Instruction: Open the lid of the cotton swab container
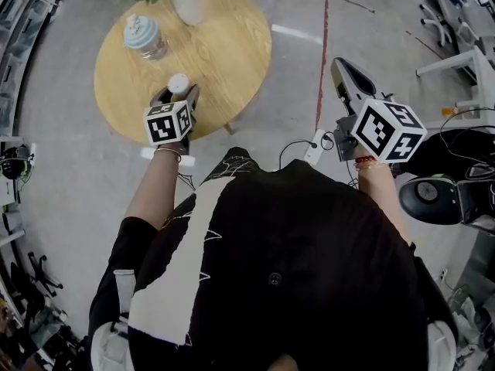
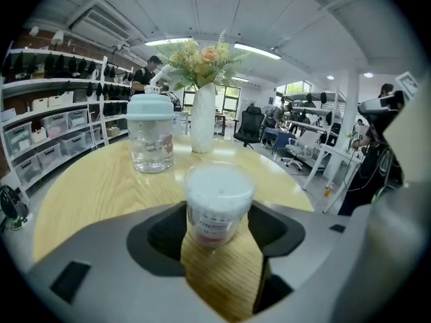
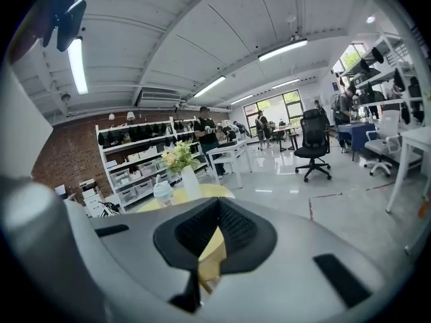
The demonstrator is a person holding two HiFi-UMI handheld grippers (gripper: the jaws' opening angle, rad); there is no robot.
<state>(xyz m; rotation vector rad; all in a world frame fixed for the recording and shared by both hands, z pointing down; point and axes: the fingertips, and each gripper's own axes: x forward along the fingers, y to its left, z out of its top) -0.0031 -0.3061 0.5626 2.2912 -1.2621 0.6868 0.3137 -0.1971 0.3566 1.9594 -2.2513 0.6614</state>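
The cotton swab container, a small clear tub with a white lid, stands upright near the front edge of the round wooden table. In the left gripper view the container sits between the two black pads with a gap on each side. My left gripper is open around it and points downward. My right gripper is shut on nothing, held over the grey floor to the right of the table, with the table far ahead in its view.
A clear jar with a pale blue lid and a white vase of flowers stand at the table's far side. A red floor line runs right of the table. White chairs stand at the far right; shelving lines the left.
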